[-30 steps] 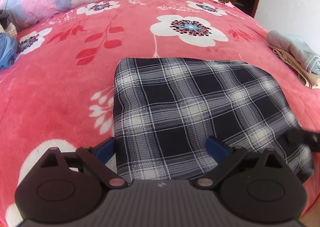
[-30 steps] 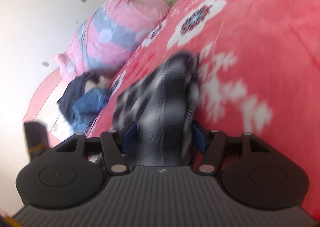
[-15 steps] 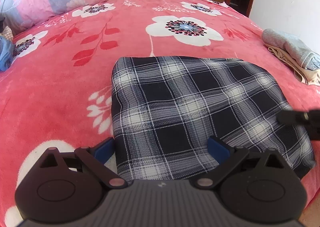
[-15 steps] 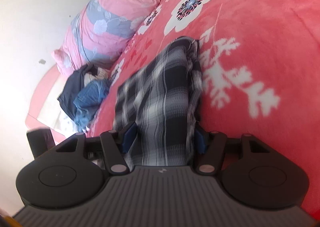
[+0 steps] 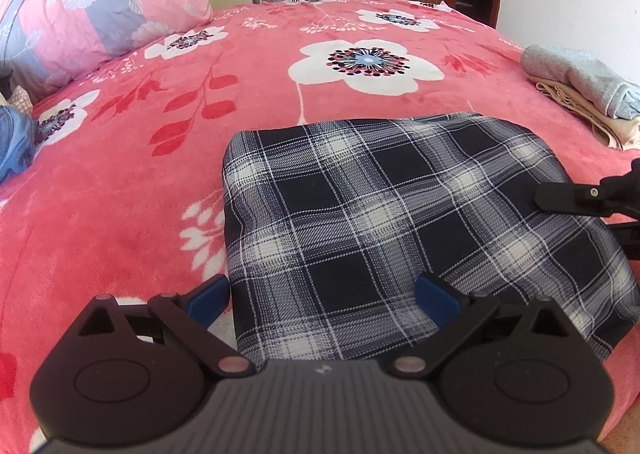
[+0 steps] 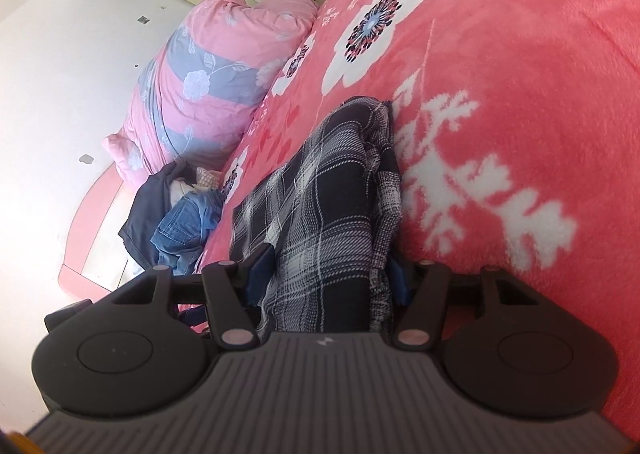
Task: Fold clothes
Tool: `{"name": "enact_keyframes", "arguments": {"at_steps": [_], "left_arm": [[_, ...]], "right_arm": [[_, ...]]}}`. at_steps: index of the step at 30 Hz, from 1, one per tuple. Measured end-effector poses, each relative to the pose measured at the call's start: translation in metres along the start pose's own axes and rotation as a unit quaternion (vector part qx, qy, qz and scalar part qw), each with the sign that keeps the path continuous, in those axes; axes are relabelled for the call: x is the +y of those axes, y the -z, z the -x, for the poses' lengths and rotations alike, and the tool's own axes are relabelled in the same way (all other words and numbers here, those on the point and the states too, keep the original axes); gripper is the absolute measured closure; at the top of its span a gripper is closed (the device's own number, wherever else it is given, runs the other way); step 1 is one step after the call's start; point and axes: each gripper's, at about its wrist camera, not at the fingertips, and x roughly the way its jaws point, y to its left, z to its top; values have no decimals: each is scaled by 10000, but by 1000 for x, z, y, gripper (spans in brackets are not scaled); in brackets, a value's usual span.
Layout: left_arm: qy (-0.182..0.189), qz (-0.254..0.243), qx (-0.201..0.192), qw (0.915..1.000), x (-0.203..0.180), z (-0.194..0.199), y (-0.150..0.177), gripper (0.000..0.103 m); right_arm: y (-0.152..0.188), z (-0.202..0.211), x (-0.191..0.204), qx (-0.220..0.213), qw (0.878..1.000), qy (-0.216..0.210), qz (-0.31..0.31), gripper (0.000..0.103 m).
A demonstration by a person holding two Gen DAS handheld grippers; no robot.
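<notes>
1. The plaid garment (image 5: 392,214), folded to a flat rectangle, lies on the bed (image 5: 120,194) near its front edge. A folded pile (image 5: 580,94) sits well apart at 2 o'clock, and a pillow (image 5: 92,2) at 10 o'clock.
2. Left gripper (image 5: 322,296): the jaws stand wide. The garment's near hem runs between the blue pads (image 5: 208,296), but neither pad presses on it, so nothing is held. From these jaws the cloth extends toward 12 o'clock, and its left edge is just inside the left pad.
3. Right gripper (image 6: 328,278): it is rolled on its side, jaws about half open. The garment's (image 6: 332,194) layered end fills the gap and hides the pads. Whether they pinch the cloth cannot be told.
4. In the left view the right gripper's finger (image 5: 572,196) comes in at 3 o'clock, lying over the garment's right edge.
5. Key relation: the long axis runs 9 to 3 across the left view, with one gripper at each of two adjoining edges. Judgement: the right gripper is better engaged for the next fold.
</notes>
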Motion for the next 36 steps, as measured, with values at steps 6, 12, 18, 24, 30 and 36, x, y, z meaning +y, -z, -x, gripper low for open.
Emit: {"name": "enact_keyframes", "arguments": {"at_steps": [6,12,18,24,30,36], "left_arm": [[-70,-66,-10,10000,-2,1,-1,3],[-102,-85,-59,9999,-3,2,1,3],[326,99,-163,9993,14,12,9,4],[1021,338,-4,9942,42,31,27,8],[1584,788,171,9841,62,39,40,20],[1406,387,-291,9889,65,63,43,21]], "right_arm": [[0,-1,0,-3,10000,-16,3,47],[1,-1,-1,-51,10000,-38,47,47],[4,2,0,-133,9999,-69,71,47],[6,9,-2,-102,9998,-147,-26,47],[9,20,4,49,10000,-32,39,47],[25,56,28,-428,9953,447,749,46]]}}
